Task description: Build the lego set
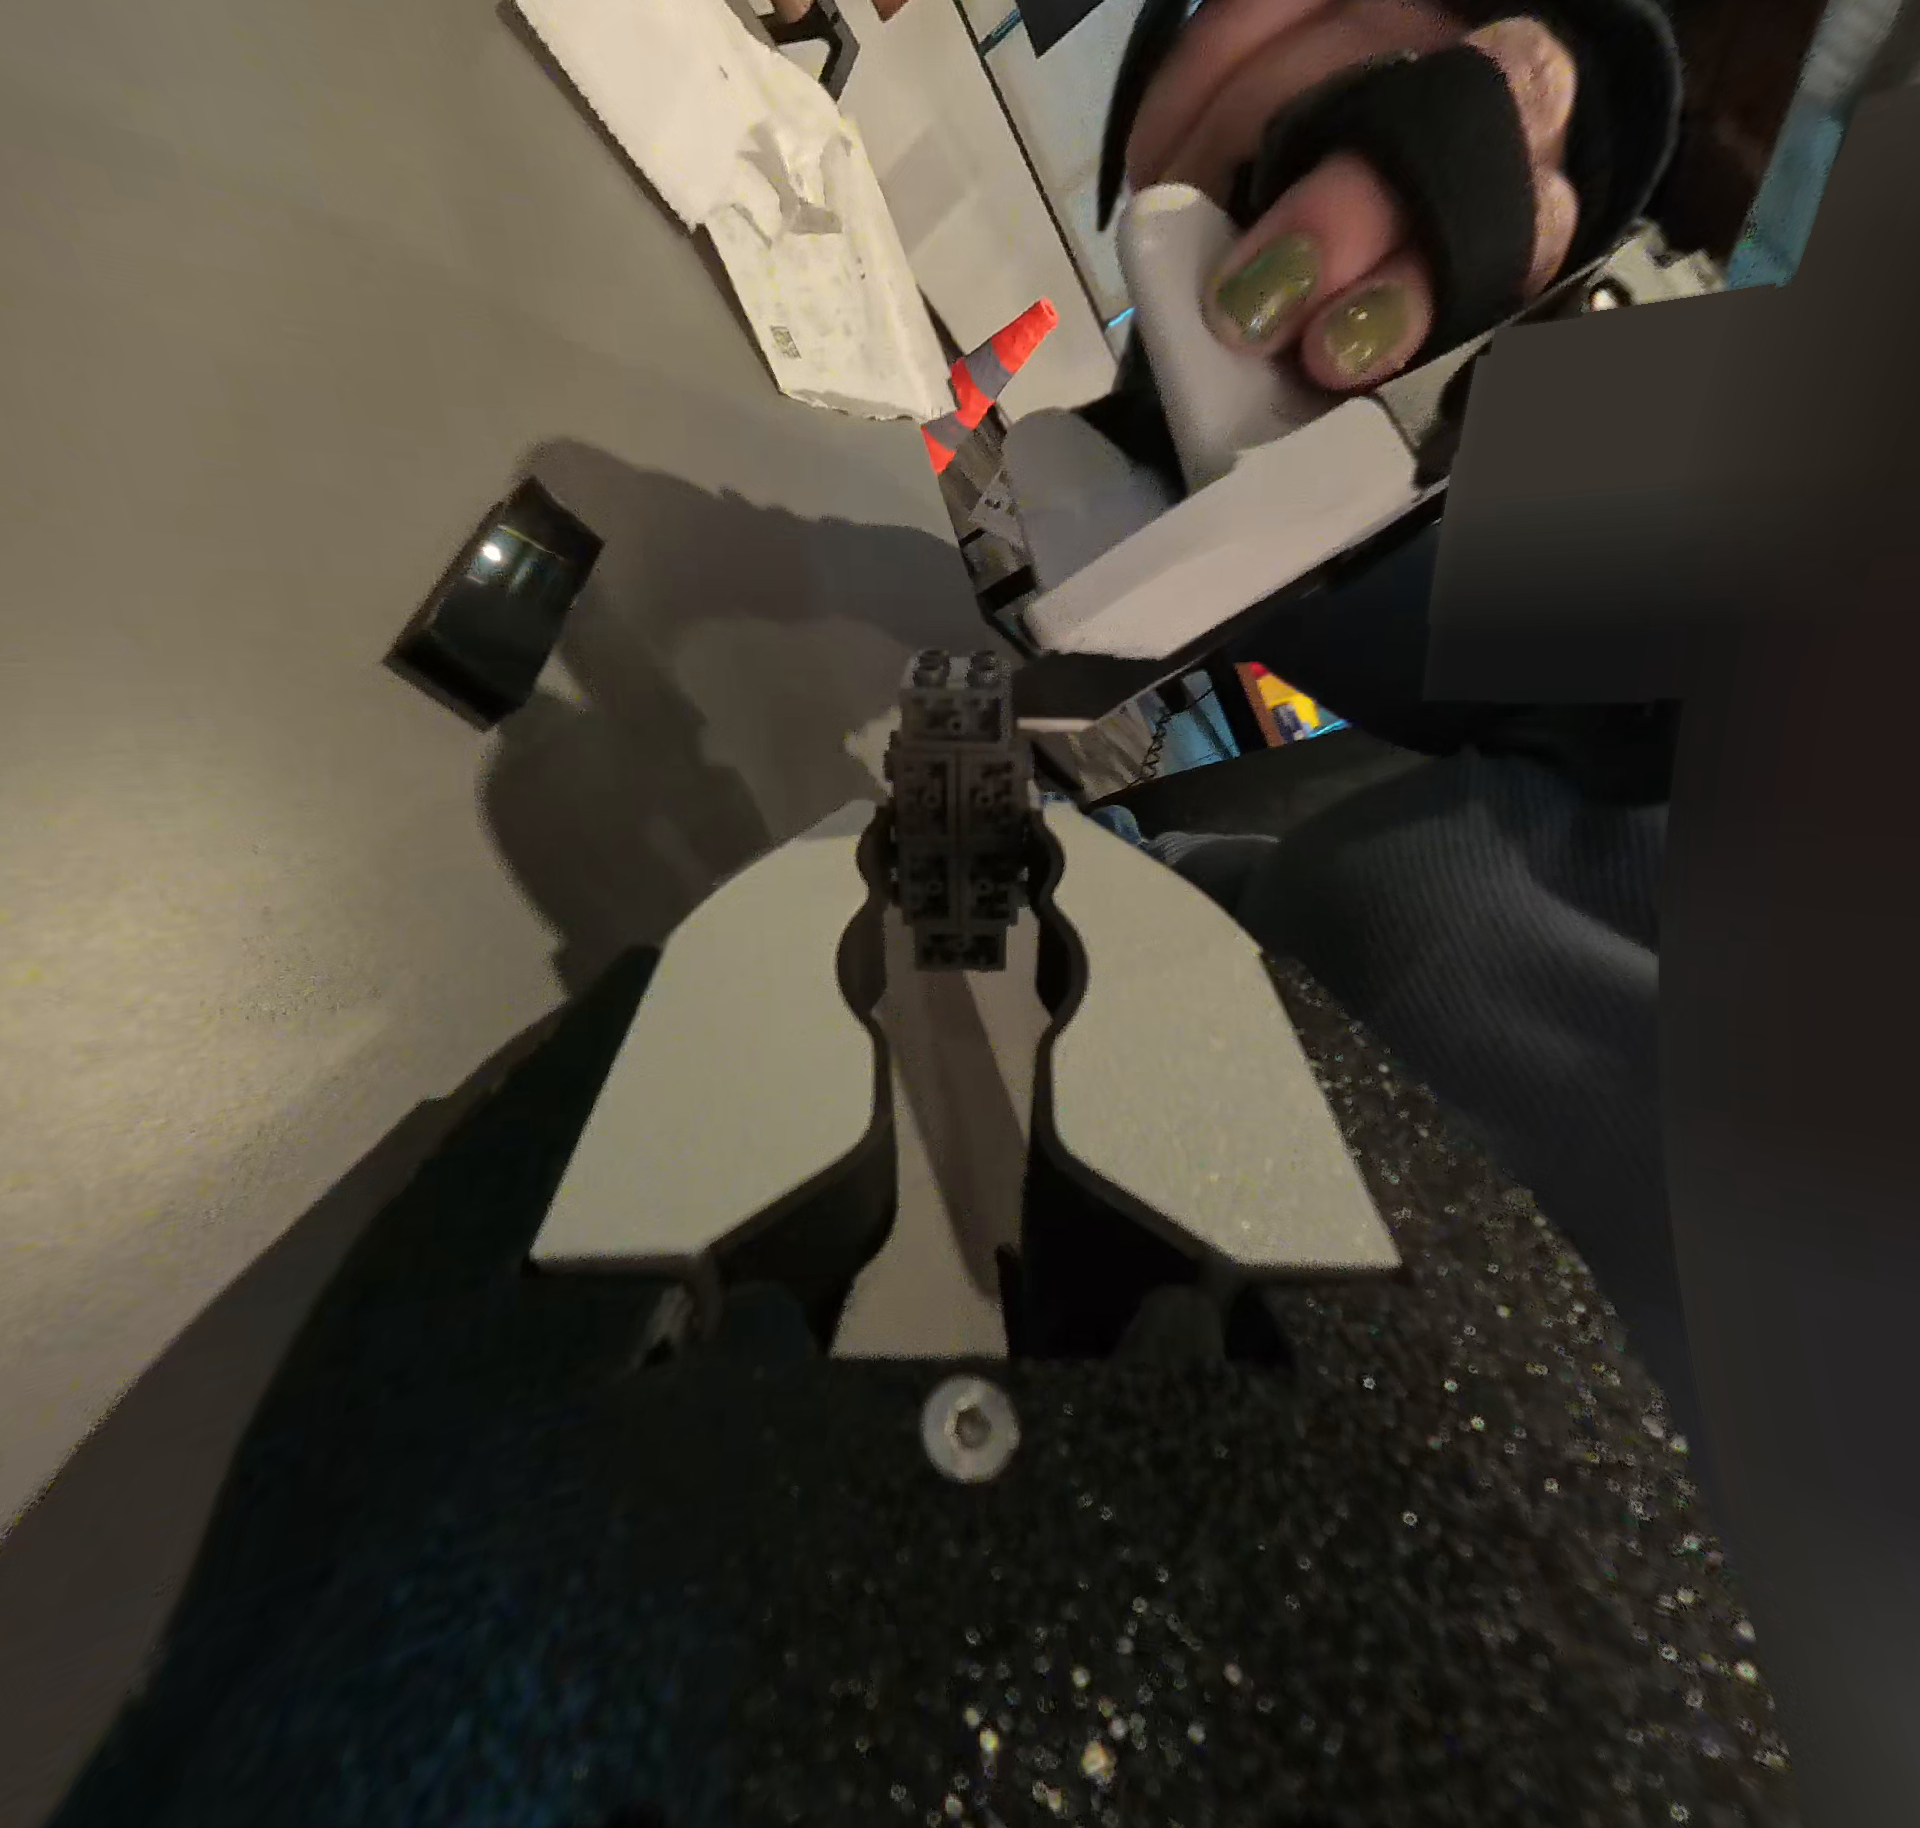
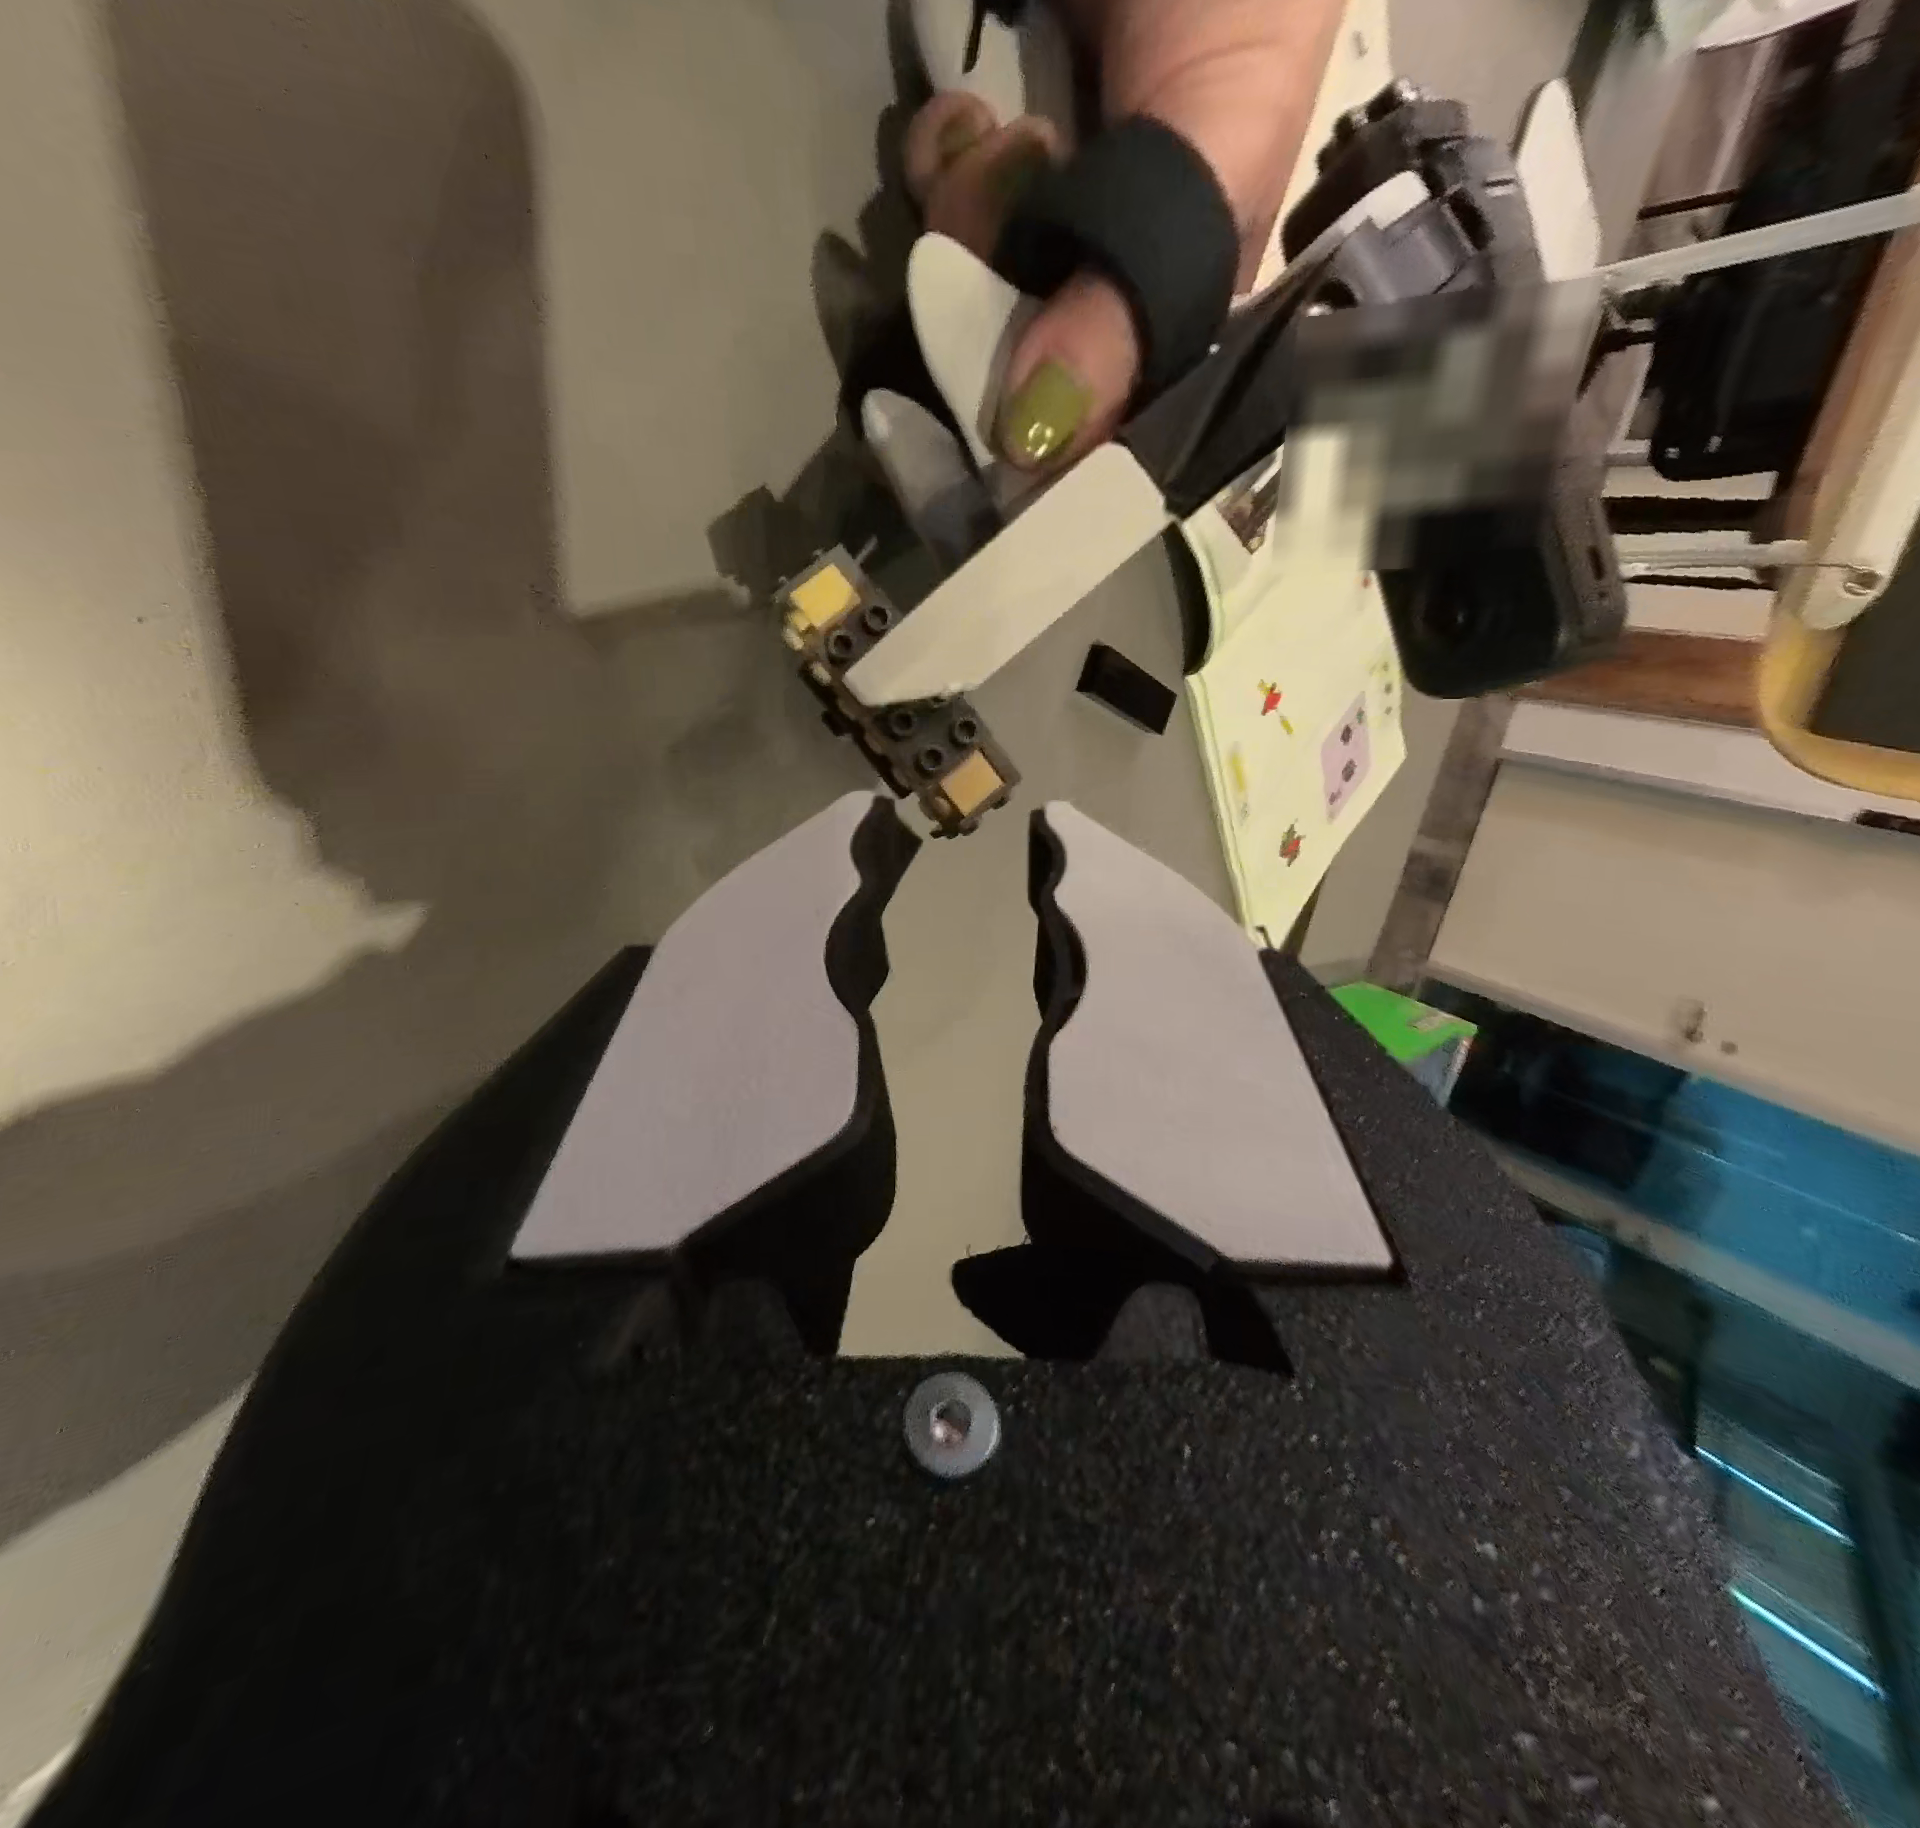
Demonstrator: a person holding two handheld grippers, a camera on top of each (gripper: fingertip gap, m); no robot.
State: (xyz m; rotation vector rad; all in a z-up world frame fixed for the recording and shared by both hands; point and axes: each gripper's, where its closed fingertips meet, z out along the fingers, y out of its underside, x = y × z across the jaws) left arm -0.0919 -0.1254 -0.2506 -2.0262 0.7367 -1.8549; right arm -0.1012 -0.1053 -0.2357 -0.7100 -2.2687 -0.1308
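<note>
The table is tilted far over in both wrist views, so both grippers are well up in the air above it, and that makes the biggest risk plain: anything that slips falls a long way and may bounce off out of reach or break apart. The paper instruction sheet lies flat near the far edge, with a dark glossy box well apart from it on the bare surface, and an orange and grey striped cone piece shows beside the right gripper's body. The left gripper is closed on a dark grey lego assembly, pinched at its lower half with the studded top poking out past the fingertips; seen from the right wrist view the same assembly shows tan tiles at both ends and sticks out either side of the gripper plate, so a push from the side could, I judge, twist it in the grip or pop a tile loose. The right gripper is partly open with nothing between its fingers, its tips just beside the assembly's lower tan end; whether they touch it I cannot tell. If it closes off-centre there, it may lever the piece out of the left grip.
</note>
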